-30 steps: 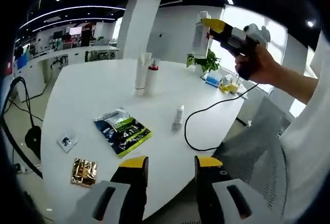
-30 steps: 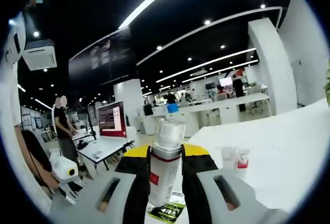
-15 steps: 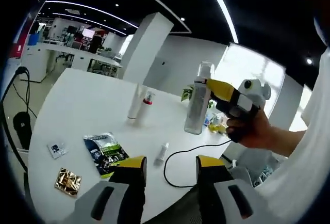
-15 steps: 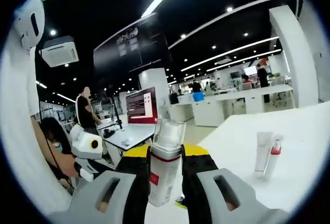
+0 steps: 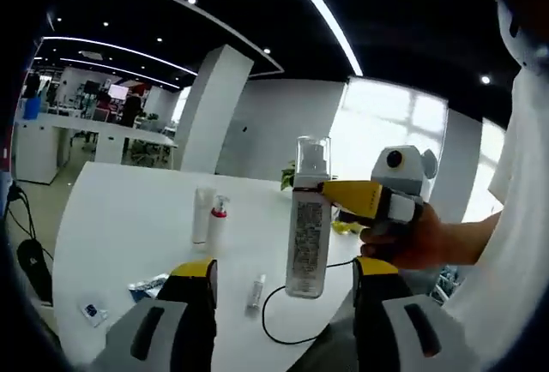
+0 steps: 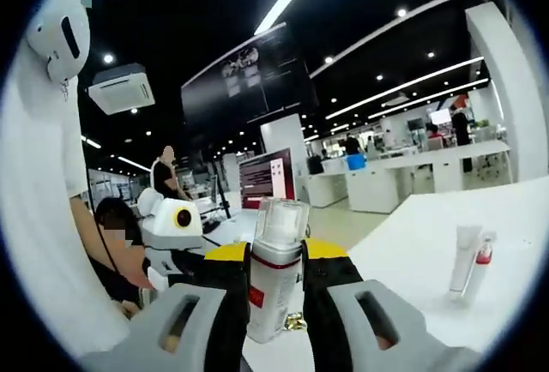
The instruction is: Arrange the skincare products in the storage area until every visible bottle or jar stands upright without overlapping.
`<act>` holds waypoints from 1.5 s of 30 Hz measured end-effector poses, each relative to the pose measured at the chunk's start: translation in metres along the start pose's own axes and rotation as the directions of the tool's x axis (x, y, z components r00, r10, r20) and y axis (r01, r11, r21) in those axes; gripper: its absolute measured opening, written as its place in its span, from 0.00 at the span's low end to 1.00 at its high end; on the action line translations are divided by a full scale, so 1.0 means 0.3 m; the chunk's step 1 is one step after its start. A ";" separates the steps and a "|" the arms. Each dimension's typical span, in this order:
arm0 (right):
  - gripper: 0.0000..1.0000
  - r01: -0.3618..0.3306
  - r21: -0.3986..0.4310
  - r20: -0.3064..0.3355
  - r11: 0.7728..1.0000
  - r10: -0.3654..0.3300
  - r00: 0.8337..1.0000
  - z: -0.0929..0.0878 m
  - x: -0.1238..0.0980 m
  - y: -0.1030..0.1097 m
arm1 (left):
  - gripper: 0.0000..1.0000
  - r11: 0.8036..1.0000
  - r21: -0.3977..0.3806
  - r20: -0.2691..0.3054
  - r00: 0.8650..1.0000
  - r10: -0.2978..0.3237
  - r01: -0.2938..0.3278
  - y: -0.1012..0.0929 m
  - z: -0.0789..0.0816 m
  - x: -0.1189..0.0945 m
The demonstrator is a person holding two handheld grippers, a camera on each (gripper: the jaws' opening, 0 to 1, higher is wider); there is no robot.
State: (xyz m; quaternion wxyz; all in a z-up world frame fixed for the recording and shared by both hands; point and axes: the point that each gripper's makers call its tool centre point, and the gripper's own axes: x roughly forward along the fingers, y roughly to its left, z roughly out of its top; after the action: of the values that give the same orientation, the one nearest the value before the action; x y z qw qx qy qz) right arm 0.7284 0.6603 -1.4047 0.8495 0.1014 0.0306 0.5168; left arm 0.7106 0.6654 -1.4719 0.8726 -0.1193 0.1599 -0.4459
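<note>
1. We are in the carrying step: our right tongs (image 6: 274,303) are pinching a clear spray bottle (image 6: 276,273) around its body and holding it upright in the air, well above the white surface (image 5: 129,218)
2. Our left tongs (image 5: 283,312) are spread with nothing between them, hanging low at the near edge of the surface
3. We judge the next move to be lowering the bottle onto a bare patch of the surface, apart from the white tube (image 5: 202,215) and the red-collared pump bottle (image 5: 219,219) standing side by side, then letting go only once its base sits flat
4. A small vial (image 5: 256,291) lies on its side near a black cable (image 5: 283,316); we think it needs standing up afterwards
5. The left gripper view gives us the held bottle from outside, label and cap visible, with a hand (image 5: 403,239) around the right tool, plus the vial and cable
6. The right gripper view gives the pinch up close, the tube and pump bottle at right, and people in the room beyond
</note>
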 end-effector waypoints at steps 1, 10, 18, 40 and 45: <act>0.20 -0.004 0.001 0.000 1.000 0.004 1.000 0.003 0.000 0.005 | 0.66 1.000 0.007 -0.001 1.000 -0.008 0.008 -0.010 0.002 0.004; 0.20 -0.036 -0.004 -0.015 0.999 0.036 0.999 0.023 -0.015 0.033 | 0.51 0.999 0.004 0.018 0.999 -0.045 0.045 -0.048 0.014 0.019; 0.20 -0.043 0.005 -0.026 0.999 0.043 0.999 0.002 -0.010 0.055 | 0.24 0.996 0.032 -0.020 0.996 -0.085 0.086 -0.075 -0.006 0.019; 0.21 -0.104 0.186 -0.104 0.977 0.124 0.987 -0.092 -0.028 0.120 | 0.20 0.984 -0.043 0.030 0.985 -0.172 0.173 -0.125 -0.049 -0.029; 0.20 -0.070 0.162 -0.152 0.984 0.095 0.984 -0.123 -0.041 0.144 | 0.20 0.982 0.009 0.010 0.982 -0.190 0.190 -0.130 -0.087 -0.040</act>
State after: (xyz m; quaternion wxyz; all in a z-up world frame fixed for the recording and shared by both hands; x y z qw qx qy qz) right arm 0.6792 0.6737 -1.4326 0.8117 0.1273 0.1346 0.5539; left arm 0.6651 0.6511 -1.4800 0.8274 -0.1327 0.1412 -0.5271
